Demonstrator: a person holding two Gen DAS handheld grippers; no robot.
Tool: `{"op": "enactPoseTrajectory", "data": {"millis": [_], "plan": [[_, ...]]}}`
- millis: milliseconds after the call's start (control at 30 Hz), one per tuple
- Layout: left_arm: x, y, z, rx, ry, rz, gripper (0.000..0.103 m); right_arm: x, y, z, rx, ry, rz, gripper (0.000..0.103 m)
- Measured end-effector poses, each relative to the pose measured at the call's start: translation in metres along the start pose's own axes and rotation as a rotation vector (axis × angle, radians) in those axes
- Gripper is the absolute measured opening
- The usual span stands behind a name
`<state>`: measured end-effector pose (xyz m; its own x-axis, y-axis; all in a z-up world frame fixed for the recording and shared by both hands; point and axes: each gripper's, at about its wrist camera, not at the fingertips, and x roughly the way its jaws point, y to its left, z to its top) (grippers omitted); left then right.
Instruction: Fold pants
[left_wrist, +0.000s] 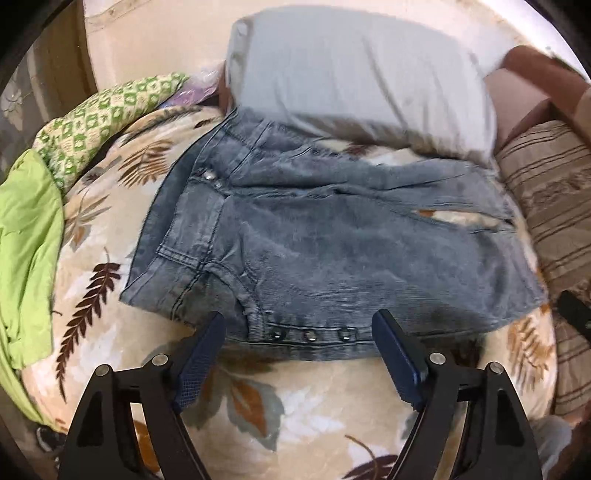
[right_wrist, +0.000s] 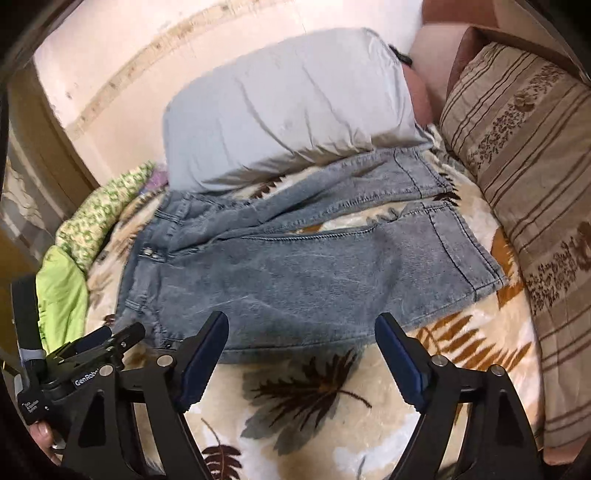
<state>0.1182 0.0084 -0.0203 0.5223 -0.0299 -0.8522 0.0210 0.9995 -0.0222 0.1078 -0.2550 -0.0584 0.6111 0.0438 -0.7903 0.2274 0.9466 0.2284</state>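
Note:
Grey-blue jeans (left_wrist: 332, 243) lie spread flat on a leaf-print blanket (left_wrist: 306, 406), waistband to the left and both leg hems to the right; they also show in the right wrist view (right_wrist: 314, 273). My left gripper (left_wrist: 299, 325) is open and empty, its fingertips at the jeans' near edge by a row of three rivets (left_wrist: 309, 335). My right gripper (right_wrist: 301, 326) is open and empty, hovering at the near edge of the closer leg. The left gripper also shows in the right wrist view (right_wrist: 107, 341) at the waistband corner.
A grey pillow (left_wrist: 354, 81) lies on the far edge of the jeans. A striped brown cushion (right_wrist: 524, 206) stands to the right. Green patterned cloth (left_wrist: 96, 122) and a lime cloth (left_wrist: 26, 254) lie to the left. The wall is behind.

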Motion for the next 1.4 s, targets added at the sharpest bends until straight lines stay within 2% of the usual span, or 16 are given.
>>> {"op": "enactPoseTrajectory", "data": {"millis": [100, 200, 300, 400, 500, 667, 767, 833, 933, 1033, 1167, 1233, 1333, 1400], "plan": [[-0.004, 0.005, -0.012, -0.018, -0.011, -0.039, 0.082, -0.007, 0.004, -0.007, -0.024, -0.026, 0.024, 0.082], [-0.007, 0.002, -0.023, 0.001, -0.013, -0.031, 0.082, -0.003, 0.003, -0.015, 0.010, -0.008, 0.053, 0.082], [-0.012, -0.001, -0.028, -0.008, -0.021, -0.066, 0.082, 0.003, 0.001, -0.018, 0.034, 0.004, 0.083, 0.082], [-0.008, -0.006, -0.012, 0.018, -0.041, -0.072, 0.082, 0.018, 0.000, -0.010, 0.032, 0.023, 0.081, 0.082], [0.006, -0.004, 0.012, 0.038, -0.039, -0.022, 0.081, 0.028, -0.003, 0.003, 0.029, 0.042, 0.055, 0.082], [0.018, 0.008, 0.006, -0.055, -0.033, -0.061, 0.082, 0.038, -0.007, 0.005, -0.026, 0.026, 0.060, 0.082], [0.030, -0.003, 0.023, -0.041, -0.014, -0.088, 0.081, 0.062, -0.014, 0.024, 0.023, 0.059, 0.071, 0.082], [0.034, -0.007, 0.039, -0.032, -0.030, -0.098, 0.082, 0.065, -0.017, 0.032, 0.039, 0.045, 0.103, 0.082], [0.047, -0.010, 0.055, -0.025, -0.031, -0.111, 0.082, 0.070, -0.020, 0.038, 0.026, 0.005, 0.094, 0.082], [0.063, -0.011, 0.055, -0.024, -0.044, -0.091, 0.082, 0.082, -0.031, 0.034, 0.052, 0.011, 0.104, 0.082], [0.082, -0.005, 0.033, -0.064, -0.035, -0.109, 0.081, 0.099, -0.042, 0.025, 0.084, 0.057, 0.087, 0.082], [0.087, -0.008, 0.035, -0.049, -0.011, -0.137, 0.081, 0.102, -0.043, 0.025, 0.093, 0.066, 0.100, 0.082], [0.082, -0.009, 0.043, -0.024, -0.057, -0.129, 0.081, 0.100, -0.044, 0.033, 0.104, 0.054, 0.112, 0.082], [0.081, -0.007, 0.047, -0.040, -0.043, -0.168, 0.081, 0.102, -0.049, 0.043, 0.132, 0.070, 0.101, 0.082]]}}
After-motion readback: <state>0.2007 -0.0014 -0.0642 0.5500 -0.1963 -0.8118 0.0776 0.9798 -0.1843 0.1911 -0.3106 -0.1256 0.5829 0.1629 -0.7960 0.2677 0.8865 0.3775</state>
